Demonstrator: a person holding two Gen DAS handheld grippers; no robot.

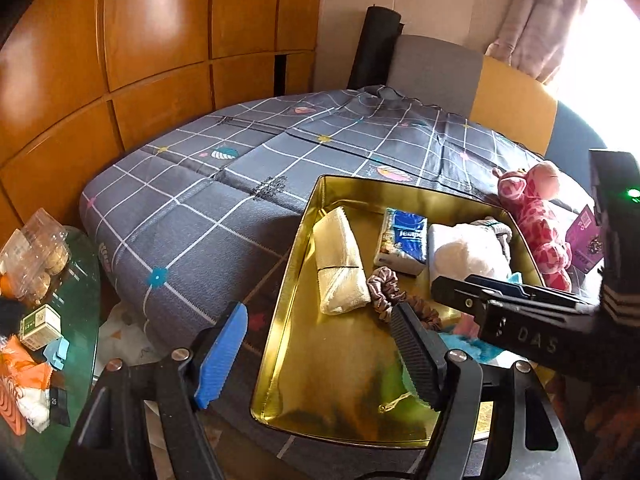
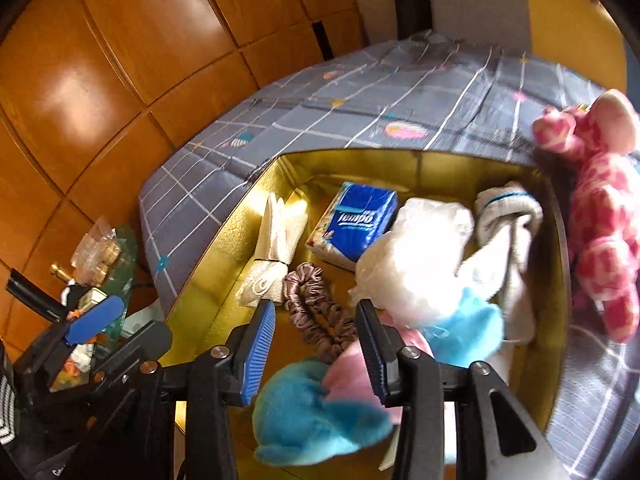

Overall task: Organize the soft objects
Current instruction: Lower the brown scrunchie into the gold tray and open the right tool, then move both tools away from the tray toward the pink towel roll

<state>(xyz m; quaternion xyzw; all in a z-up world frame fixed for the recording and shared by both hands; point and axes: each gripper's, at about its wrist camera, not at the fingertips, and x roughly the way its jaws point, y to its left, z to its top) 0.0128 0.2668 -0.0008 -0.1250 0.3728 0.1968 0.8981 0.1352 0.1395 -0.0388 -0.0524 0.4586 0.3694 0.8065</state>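
A gold tin (image 1: 304, 280) sits on the grey checked bedcover (image 1: 192, 208); inside lie a folded cream cloth (image 1: 340, 260), a blue tissue pack (image 2: 352, 220), a brown scrunchie (image 2: 316, 316), a white fluffy bundle (image 2: 416, 264) and a blue-and-pink plush toy (image 2: 316, 412) at the near end; the right gripper (image 2: 316, 344) hangs over that toy with its jaws parted, gripping nothing; the left gripper (image 1: 320, 356) stands wide apart and empty above the tin's near rim — a pink spotted giraffe (image 1: 540, 220) lies outside, just beside the tin's far right wall.
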